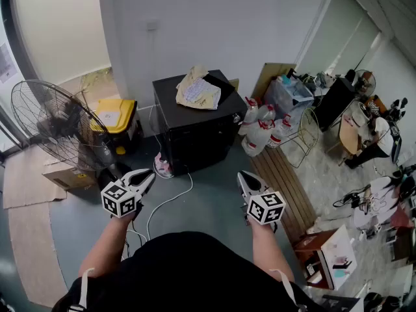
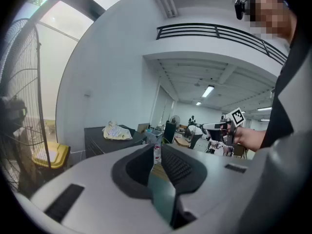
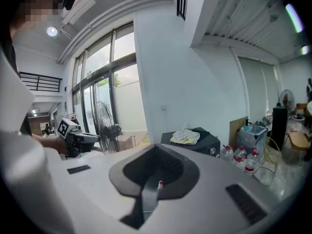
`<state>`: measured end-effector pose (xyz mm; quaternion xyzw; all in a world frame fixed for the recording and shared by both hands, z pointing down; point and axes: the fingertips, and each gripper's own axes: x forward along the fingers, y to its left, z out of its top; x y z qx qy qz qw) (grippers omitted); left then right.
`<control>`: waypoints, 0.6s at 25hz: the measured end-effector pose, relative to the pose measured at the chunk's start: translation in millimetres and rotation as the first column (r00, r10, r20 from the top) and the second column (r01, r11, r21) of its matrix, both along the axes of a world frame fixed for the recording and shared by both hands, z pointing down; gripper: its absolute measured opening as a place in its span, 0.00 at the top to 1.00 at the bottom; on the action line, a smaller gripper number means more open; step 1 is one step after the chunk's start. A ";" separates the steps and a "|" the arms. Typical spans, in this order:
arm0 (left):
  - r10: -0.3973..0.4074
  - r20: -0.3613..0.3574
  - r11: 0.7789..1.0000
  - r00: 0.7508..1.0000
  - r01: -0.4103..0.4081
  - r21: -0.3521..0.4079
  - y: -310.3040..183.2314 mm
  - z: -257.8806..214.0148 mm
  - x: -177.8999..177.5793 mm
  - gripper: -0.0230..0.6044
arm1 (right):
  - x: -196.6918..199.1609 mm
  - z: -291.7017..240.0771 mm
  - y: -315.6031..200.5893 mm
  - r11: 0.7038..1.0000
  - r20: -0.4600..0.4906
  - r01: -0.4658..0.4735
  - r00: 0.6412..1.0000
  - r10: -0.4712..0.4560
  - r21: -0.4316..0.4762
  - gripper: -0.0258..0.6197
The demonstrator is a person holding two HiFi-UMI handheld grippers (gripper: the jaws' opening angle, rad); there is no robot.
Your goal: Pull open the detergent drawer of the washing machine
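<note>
The washing machine (image 1: pixel 195 119) is a black box standing against the white wall, some way in front of me. A crumpled yellowish cloth (image 1: pixel 198 90) lies on its lid. Its dark front shows no drawer that I can make out. My left gripper (image 1: pixel 151 173) and right gripper (image 1: pixel 242 174) hover side by side over the grey floor, short of the machine, both shut and empty. In the left gripper view the shut jaws (image 2: pixel 157 152) point towards the machine (image 2: pixel 105 140). The right gripper view shows its shut jaws (image 3: pixel 158 172) and the machine (image 3: pixel 195 140) beyond.
A large floor fan (image 1: pixel 52 125) and a yellow-lidded bin (image 1: pixel 114 116) stand left of the machine. Several plastic bottles (image 1: pixel 263 129) and a wooden pallet (image 1: pixel 283 184) are on its right. A white cable (image 1: pixel 169 200) trails across the floor between the grippers.
</note>
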<state>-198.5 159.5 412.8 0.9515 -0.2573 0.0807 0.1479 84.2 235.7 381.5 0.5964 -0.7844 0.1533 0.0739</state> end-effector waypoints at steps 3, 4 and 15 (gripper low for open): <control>-0.003 -0.002 1.000 1.000 0.003 0.007 0.3 -3.2 7.0 0.88 | 6.7 1.3 -1.5 1.000 -0.001 0.005 1.000 -0.005 -0.004 0.95; -0.003 0.002 1.000 1.000 0.003 0.010 0.7 -3.4 9.1 0.88 | 8.3 2.2 -1.8 1.000 -0.001 0.008 1.000 -0.008 -0.006 0.95; -0.024 0.031 1.000 0.999 0.024 0.018 7.6 -6.1 31.2 0.88 | 32.8 9.5 -5.5 1.000 0.000 0.024 1.000 -0.024 -0.012 0.95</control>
